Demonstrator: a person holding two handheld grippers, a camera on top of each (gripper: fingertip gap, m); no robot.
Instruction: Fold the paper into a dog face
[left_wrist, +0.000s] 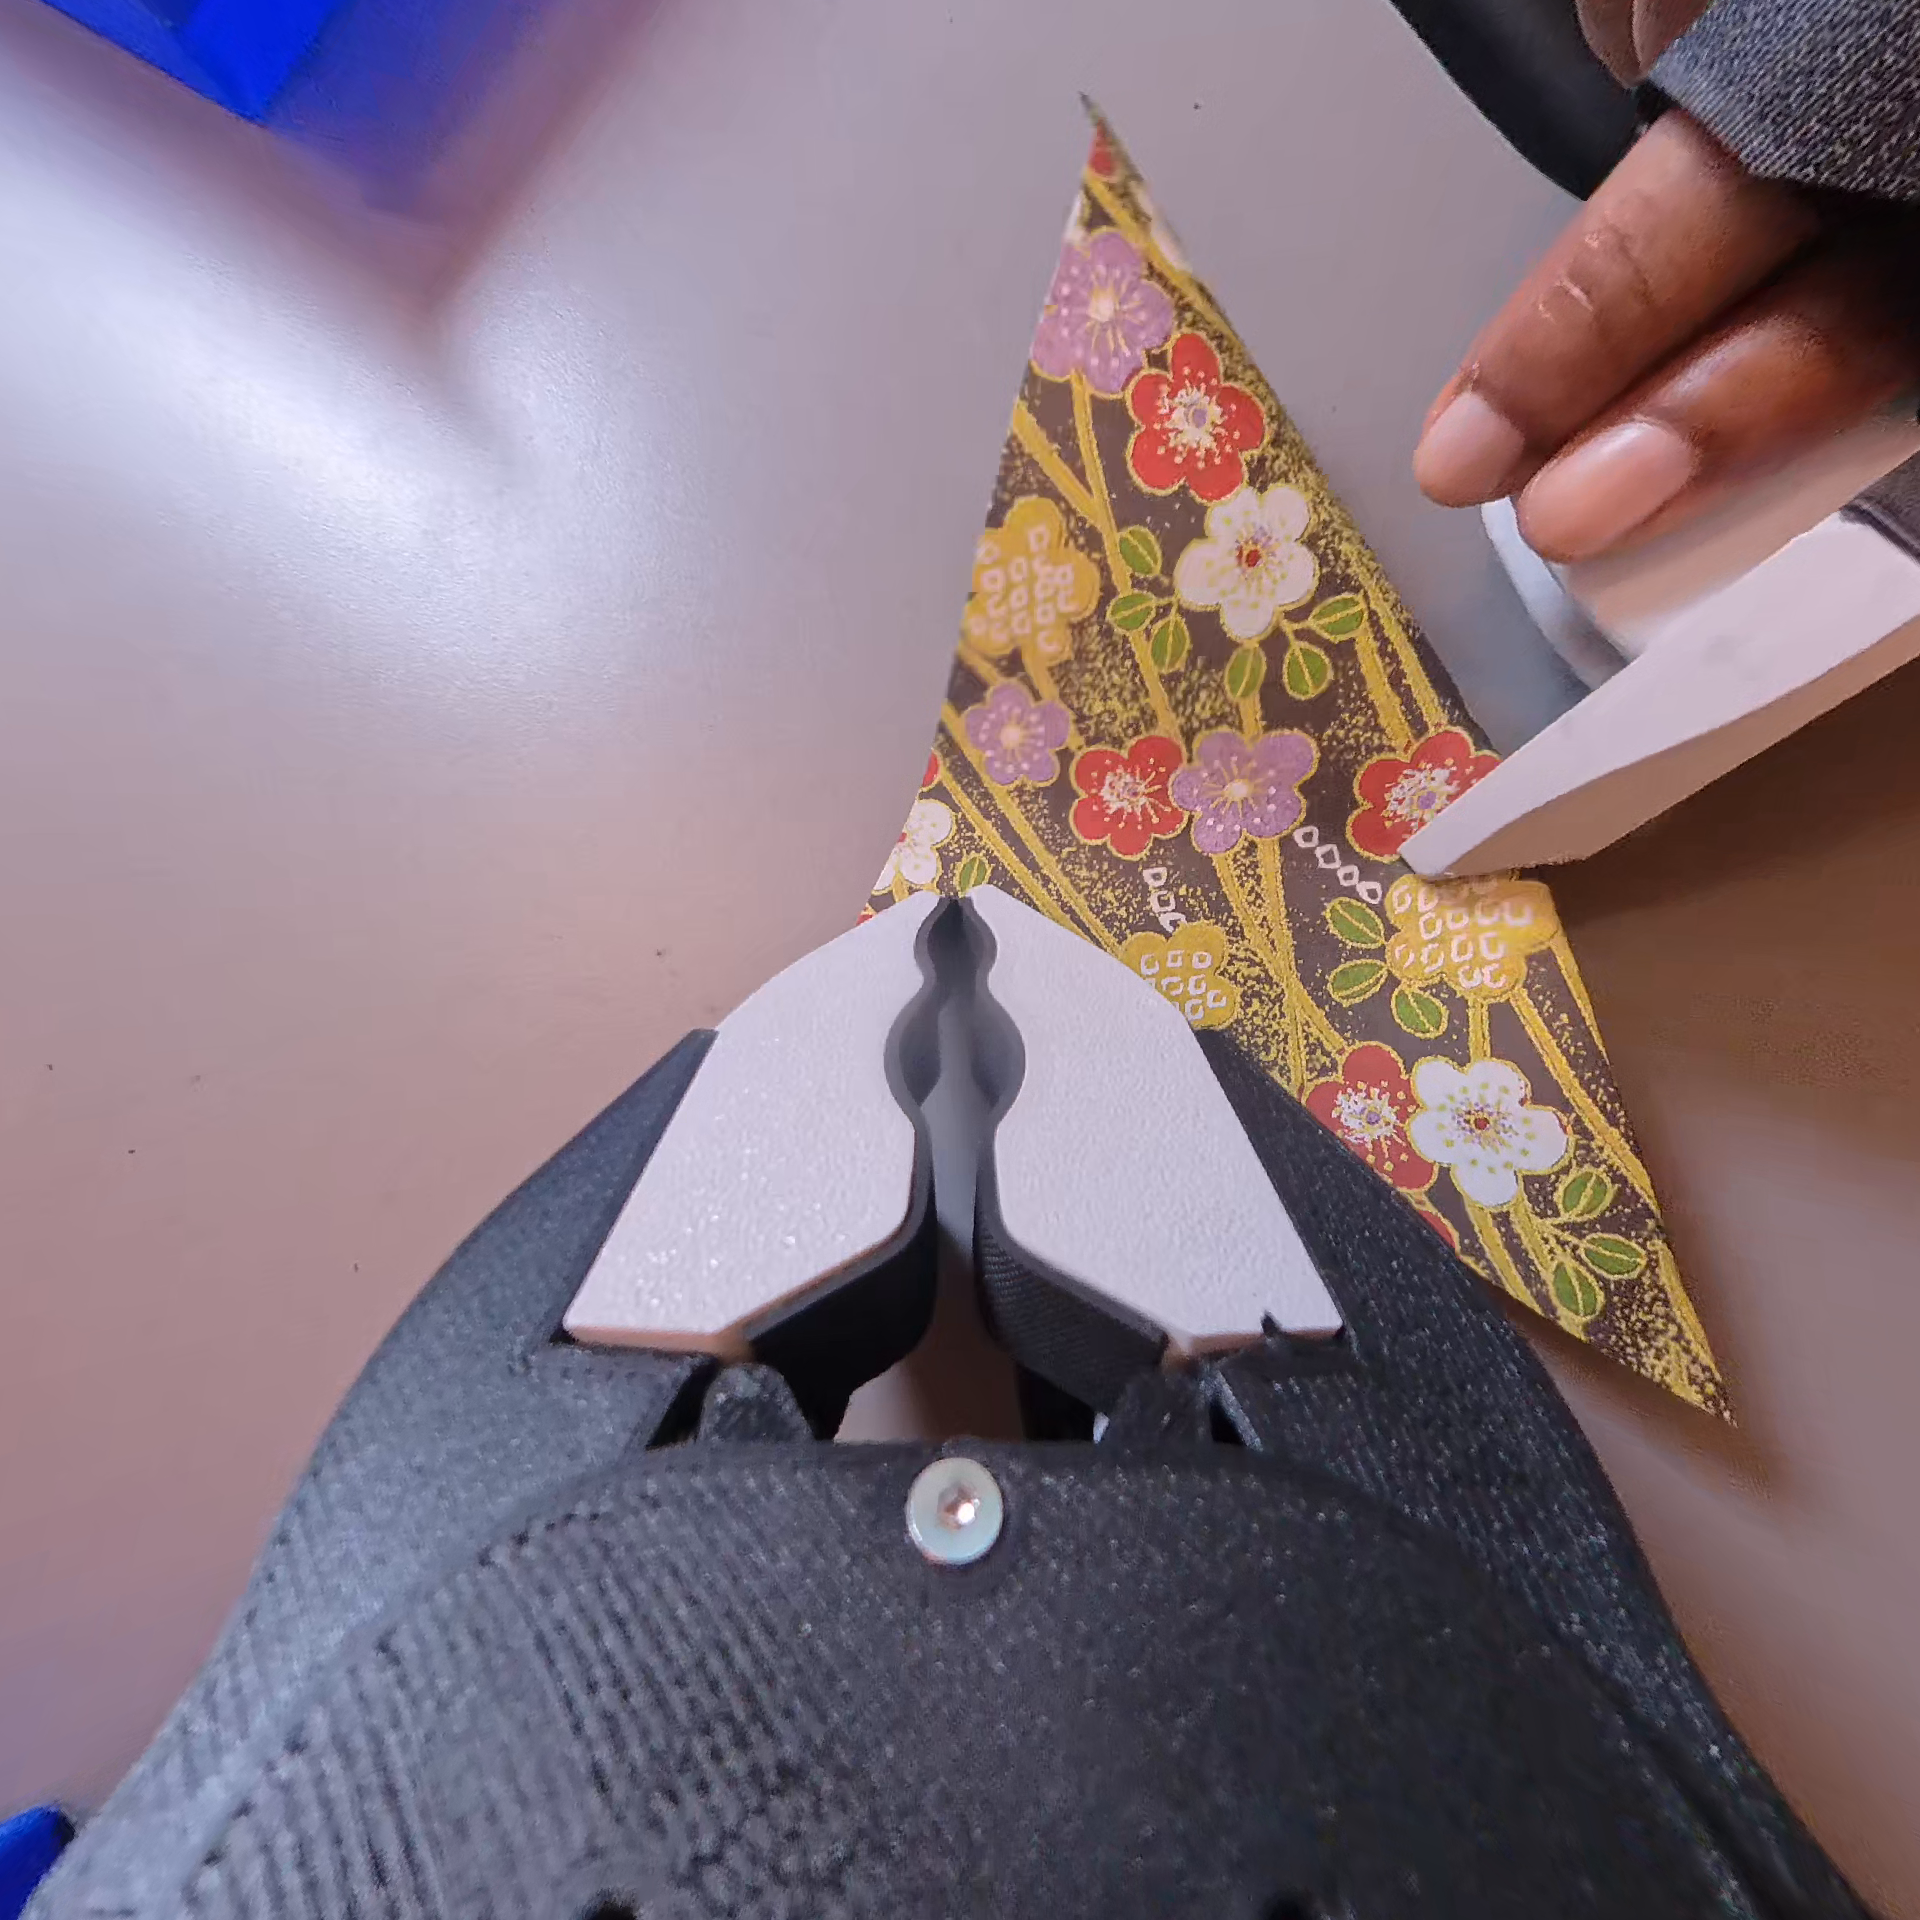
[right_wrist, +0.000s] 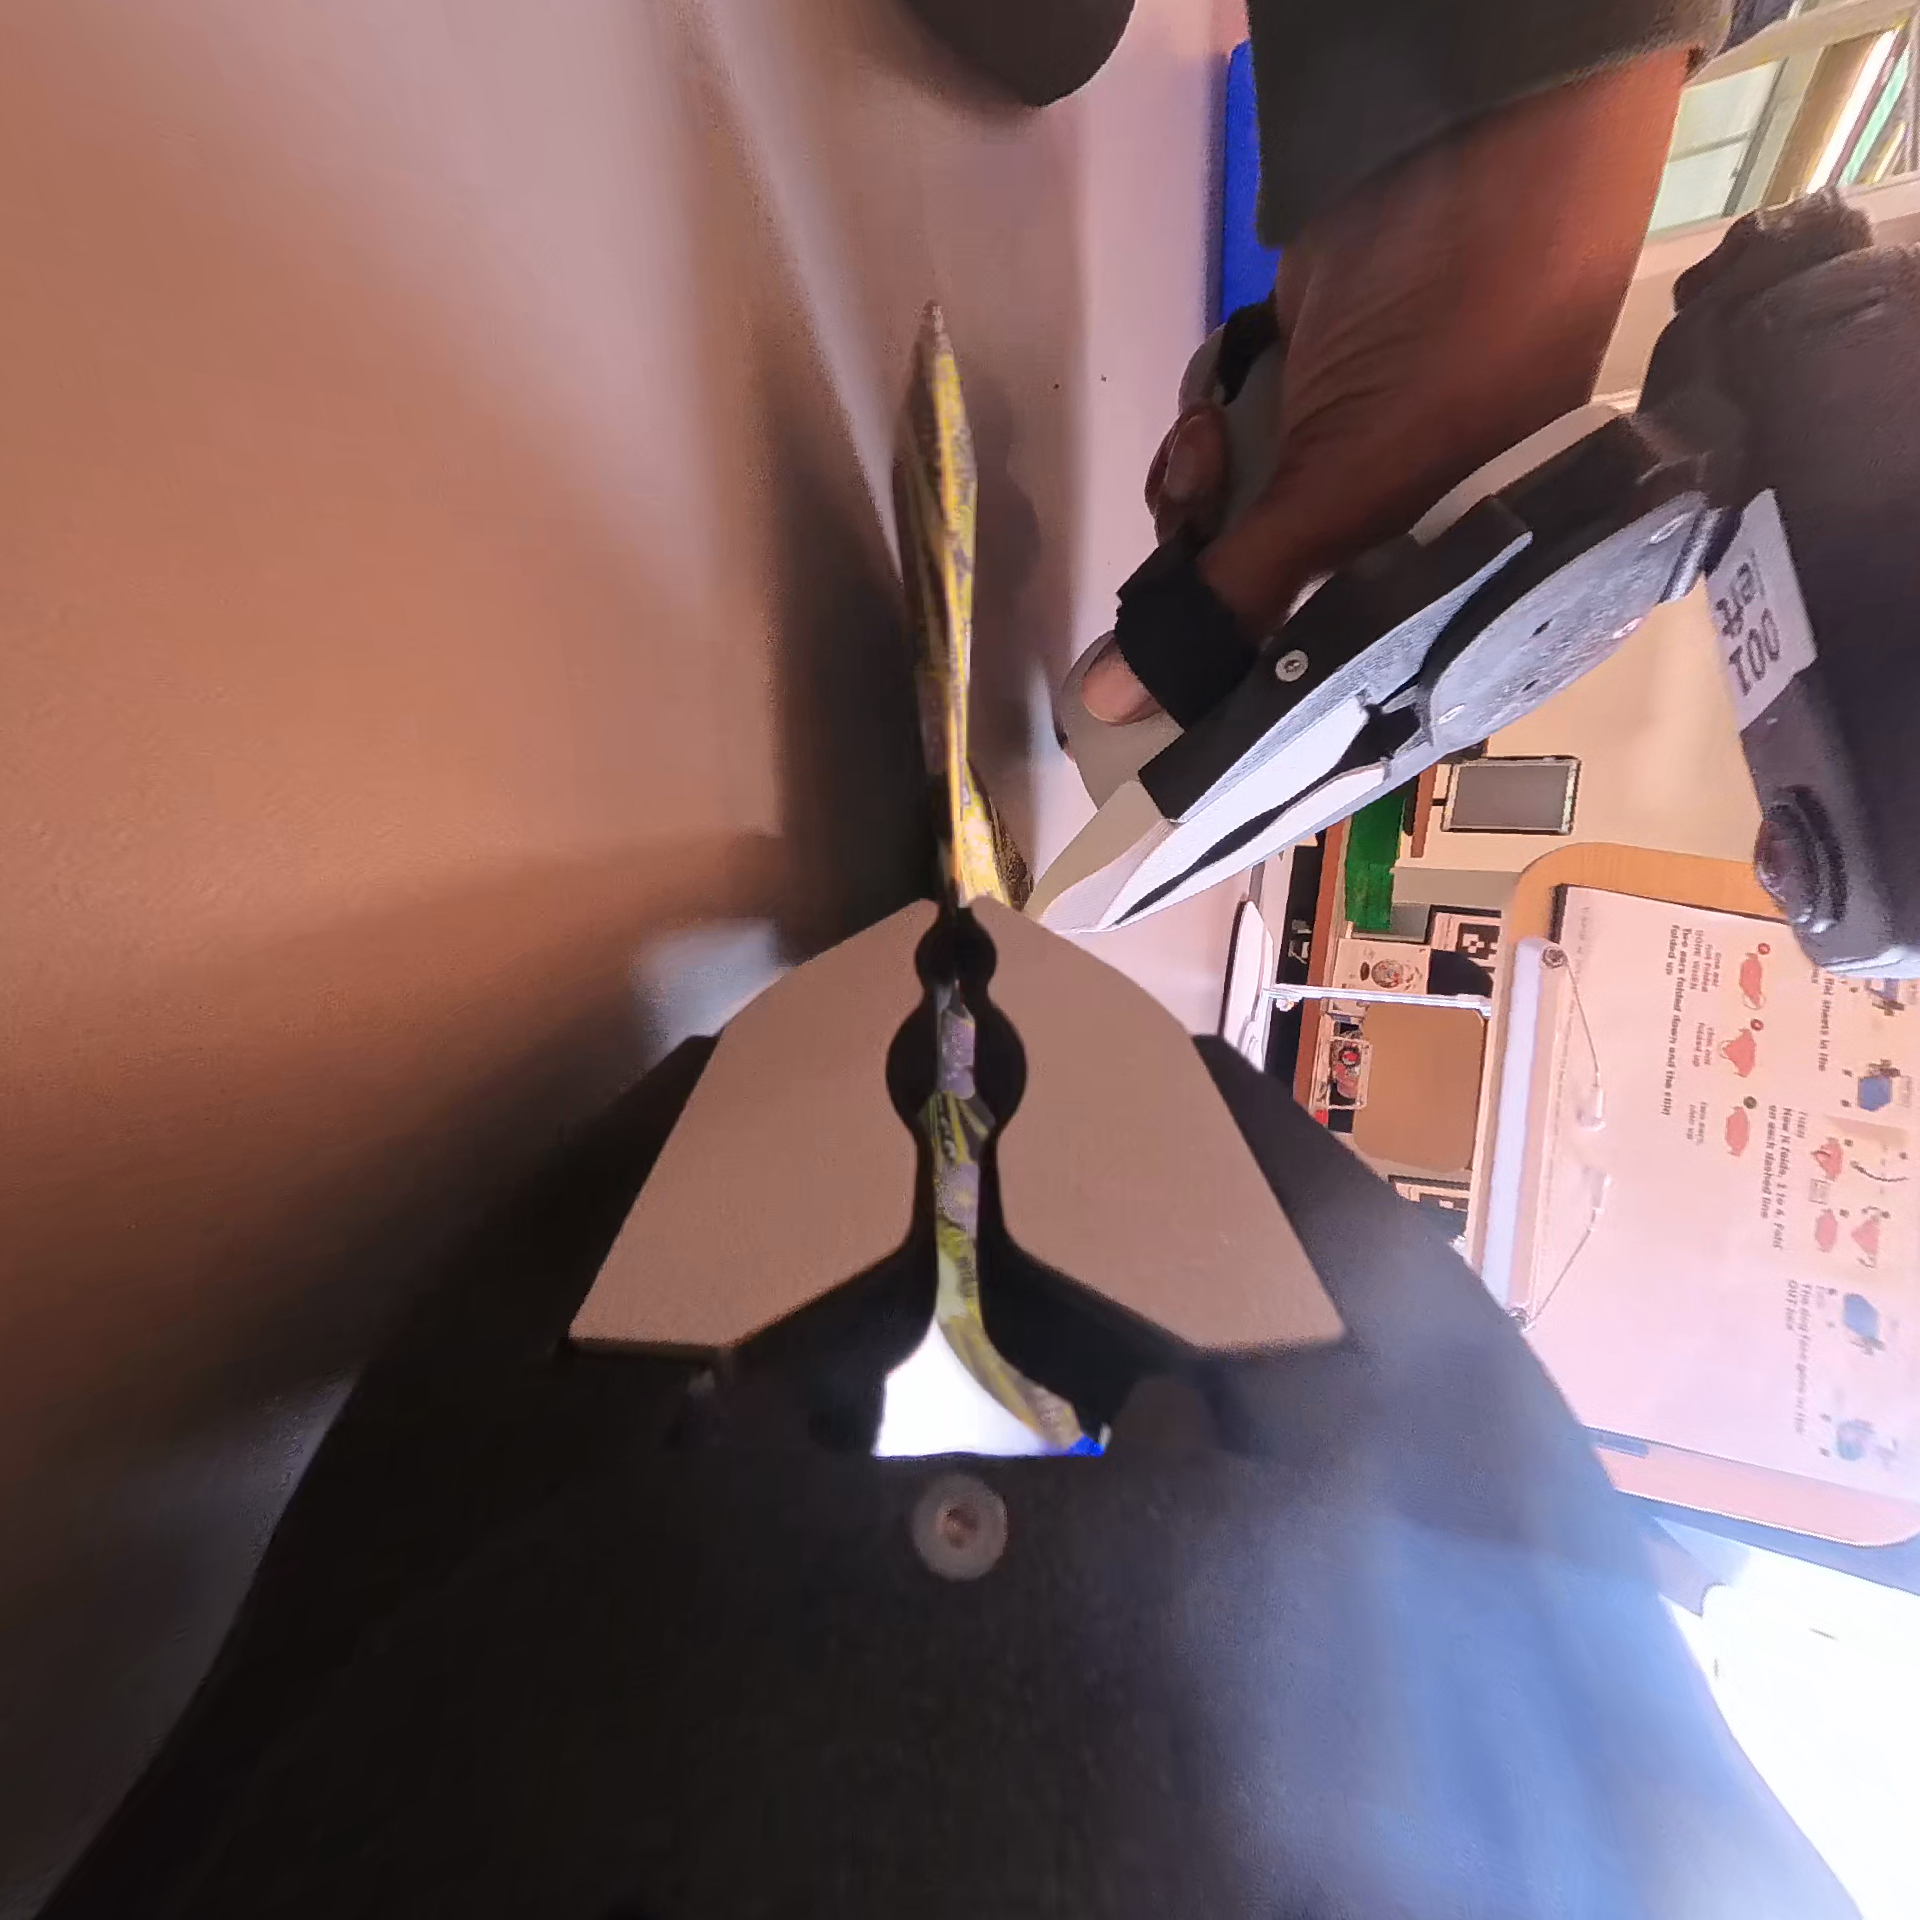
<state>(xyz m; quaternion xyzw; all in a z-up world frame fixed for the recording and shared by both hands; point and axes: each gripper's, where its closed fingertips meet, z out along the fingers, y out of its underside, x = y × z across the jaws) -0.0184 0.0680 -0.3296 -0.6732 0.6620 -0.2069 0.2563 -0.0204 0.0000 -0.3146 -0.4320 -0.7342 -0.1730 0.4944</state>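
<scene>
The paper (left_wrist: 1226, 644) is folded into a triangle with a dark floral pattern and lies on the grey table (left_wrist: 416, 727). My left gripper (left_wrist: 956, 902) is shut, its tips resting at the paper's near left edge; no paper shows between its pads. In the right wrist view it comes in from the right (right_wrist: 1081, 909), tips closed by the paper. My right gripper (right_wrist: 956, 906) is shut on the paper (right_wrist: 940, 582), which runs edge-on between its pads. In the left wrist view its finger (left_wrist: 1455, 842) sits at the paper's right corner.
A hand (left_wrist: 1621, 416) holds the right gripper at the upper right. A blue object (left_wrist: 208, 52) lies at the far left of the table. In the right wrist view a printed instruction sheet (right_wrist: 1714, 1143) on a board lies at the right. The left gripper's tips are roughly 7 centimeters from the right gripper's.
</scene>
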